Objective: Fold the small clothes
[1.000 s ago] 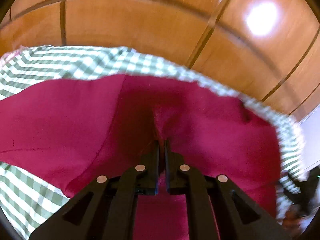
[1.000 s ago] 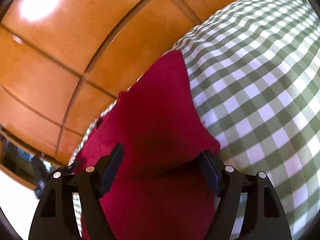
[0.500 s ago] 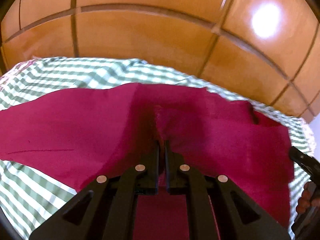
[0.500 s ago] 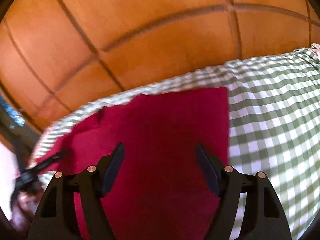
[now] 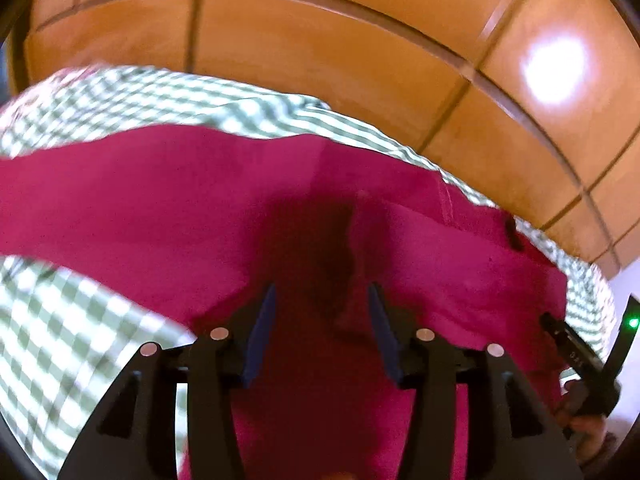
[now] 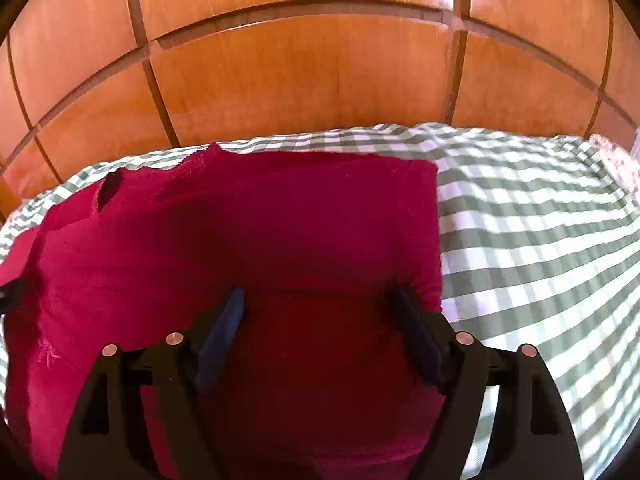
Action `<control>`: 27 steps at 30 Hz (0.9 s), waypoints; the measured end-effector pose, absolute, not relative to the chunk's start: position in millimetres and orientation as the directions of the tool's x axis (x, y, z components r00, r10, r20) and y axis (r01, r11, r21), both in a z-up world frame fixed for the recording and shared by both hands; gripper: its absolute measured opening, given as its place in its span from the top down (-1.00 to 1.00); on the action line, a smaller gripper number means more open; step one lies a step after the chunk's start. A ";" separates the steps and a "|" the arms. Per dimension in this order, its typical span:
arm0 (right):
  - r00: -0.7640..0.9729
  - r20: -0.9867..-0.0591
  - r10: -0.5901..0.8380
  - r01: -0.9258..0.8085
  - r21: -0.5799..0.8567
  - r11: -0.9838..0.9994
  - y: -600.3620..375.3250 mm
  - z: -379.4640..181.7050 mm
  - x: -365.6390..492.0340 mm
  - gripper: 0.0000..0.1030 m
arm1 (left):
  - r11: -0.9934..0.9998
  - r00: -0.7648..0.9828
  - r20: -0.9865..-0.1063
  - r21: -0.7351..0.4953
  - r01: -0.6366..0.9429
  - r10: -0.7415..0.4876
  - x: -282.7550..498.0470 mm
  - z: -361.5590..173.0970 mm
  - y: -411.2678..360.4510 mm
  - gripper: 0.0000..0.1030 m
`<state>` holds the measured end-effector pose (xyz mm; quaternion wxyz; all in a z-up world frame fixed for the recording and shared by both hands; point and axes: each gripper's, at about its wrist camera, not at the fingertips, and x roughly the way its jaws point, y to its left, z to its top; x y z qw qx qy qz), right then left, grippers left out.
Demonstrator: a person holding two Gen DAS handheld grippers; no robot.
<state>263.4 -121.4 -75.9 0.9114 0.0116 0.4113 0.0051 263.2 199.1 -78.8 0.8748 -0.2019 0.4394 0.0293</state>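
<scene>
A crimson garment (image 5: 168, 204) lies folded on a green-and-white checked cloth (image 5: 60, 340). My left gripper (image 5: 322, 300) is open just above the garment, with a raised crease of the fabric between its jaws and nothing held. In the right wrist view the same garment (image 6: 260, 240) lies in a folded slab with a straight right edge. My right gripper (image 6: 318, 300) is open over its near part and holds nothing. The right gripper's body also shows at the right edge of the left wrist view (image 5: 576, 356).
The checked cloth (image 6: 540, 240) covers the surface out to the right of the garment. A wooden panelled wall (image 6: 304, 72) stands right behind the surface's far edge; it also shows in the left wrist view (image 5: 320, 52).
My left gripper was shut on a pinch of the garment and has opened, letting it go. My right gripper stayed open while its view swung to face the wall squarely.
</scene>
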 end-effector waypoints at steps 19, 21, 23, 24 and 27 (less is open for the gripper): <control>0.631 -0.773 0.068 -0.110 -0.002 0.994 -57.6 -97.8 174.1 -0.93 | 0.474 0.724 -0.689 -0.648 -0.596 -0.031 110.6 -105.2 441.4 -0.05; 0.632 -0.771 0.078 -0.110 0.010 0.994 -60.0 -97.8 173.8 -0.93 | 0.382 0.746 -0.664 -0.702 -0.601 -0.045 103.6 -114.4 465.6 -0.05; 0.635 -0.770 0.064 -0.109 -0.008 0.994 -57.9 -98.6 173.5 -0.93 | 0.312 0.760 -0.650 -0.728 -0.610 -0.031 100.6 -121.0 486.3 -0.03; 0.635 -0.770 0.059 -0.109 -0.013 0.994 -57.5 -99.1 173.7 -0.93 | 0.284 0.761 -0.649 -0.733 -0.618 -0.019 100.3 -123.8 494.9 -0.01; 0.635 -0.770 0.060 -0.110 -0.013 0.994 -54.0 -98.1 171.0 -0.93 | 0.239 0.765 -0.644 -0.741 -0.628 0.014 103.5 -129.8 517.0 0.11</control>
